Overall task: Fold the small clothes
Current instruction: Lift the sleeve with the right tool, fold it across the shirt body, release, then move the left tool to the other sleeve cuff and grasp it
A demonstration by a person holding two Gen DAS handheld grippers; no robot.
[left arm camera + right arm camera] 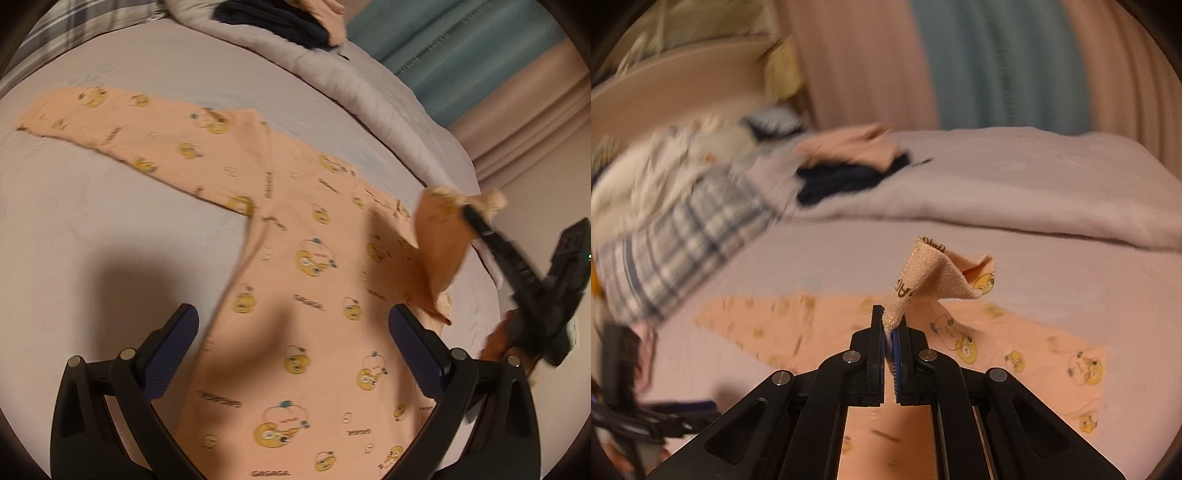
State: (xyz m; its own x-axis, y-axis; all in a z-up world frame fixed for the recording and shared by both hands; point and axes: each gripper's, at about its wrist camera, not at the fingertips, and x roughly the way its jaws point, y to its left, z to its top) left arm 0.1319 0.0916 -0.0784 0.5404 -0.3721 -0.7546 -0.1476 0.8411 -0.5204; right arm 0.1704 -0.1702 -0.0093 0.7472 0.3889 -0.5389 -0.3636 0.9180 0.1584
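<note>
Gripping the sleeve cuff (pixel 925 273) of the peach shirt (pixel 295 280), right gripper (pixel 889 328) pinched tight; left gripper (pixel 293 328) jaws wide apart, empty, over the shirt on the bed (pixel 92 221).

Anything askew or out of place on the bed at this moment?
Nothing damaged. The peach shirt lies flat except one sleeve, lifted off the bed in the right gripper. Loose dark clothes sit heaped behind.

Home bedroom. Bed (pixel 92 229) with pale lilac sheet fills both views. Rumpled lilac duvet (pixel 1015 192) along bed's far edge. Plaid pillow (pixel 676 251) at bed's head end. Dark and peach clothes pile (pixel 849 166) on duvet. Pink and teal curtains (pixel 979 62) behind bed.
</note>
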